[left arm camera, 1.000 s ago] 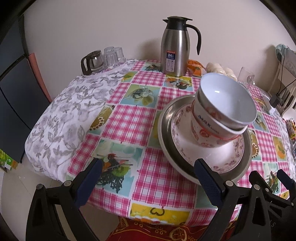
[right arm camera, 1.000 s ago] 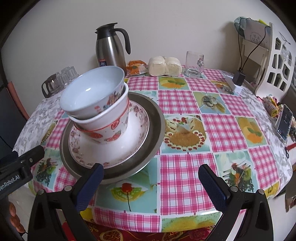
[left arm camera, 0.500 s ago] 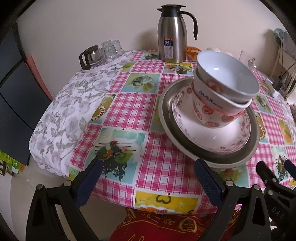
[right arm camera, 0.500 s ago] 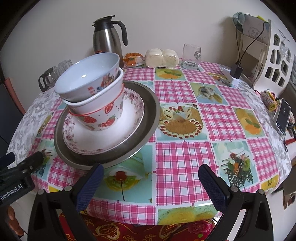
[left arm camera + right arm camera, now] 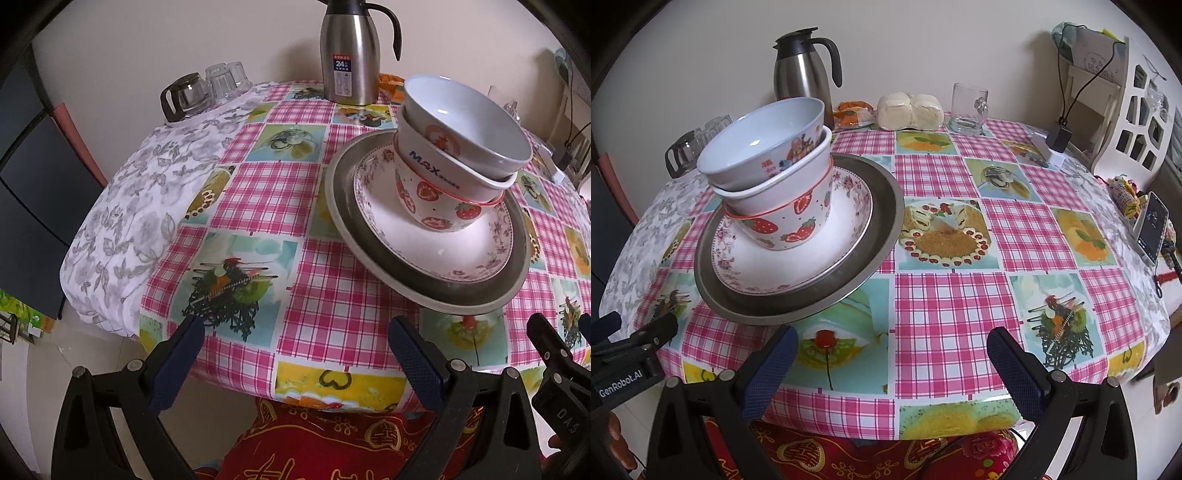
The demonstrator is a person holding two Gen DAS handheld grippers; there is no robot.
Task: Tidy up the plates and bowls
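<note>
Right wrist view: my claws (image 5: pixel 888 356) (image 5: pixel 295 345) hang wide, empty; two nested bowls (image 5: pixel 775 173) sit stacked on floral plate (image 5: pixel 783 266) and steel dish (image 5: pixel 882 218), seemingly organized.

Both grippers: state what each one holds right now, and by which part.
Nothing is held. The left gripper and the right gripper both stand open and empty at the near table edge, clear of the stacked bowls and the metal plate.

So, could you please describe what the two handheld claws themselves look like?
Both the left claw and the right claw are black plastic frames with silver rivets and two fingers carrying textured dark-blue pads. White "GenRobot.AI" lettering marks the left one's side, seen in the right view.
</note>
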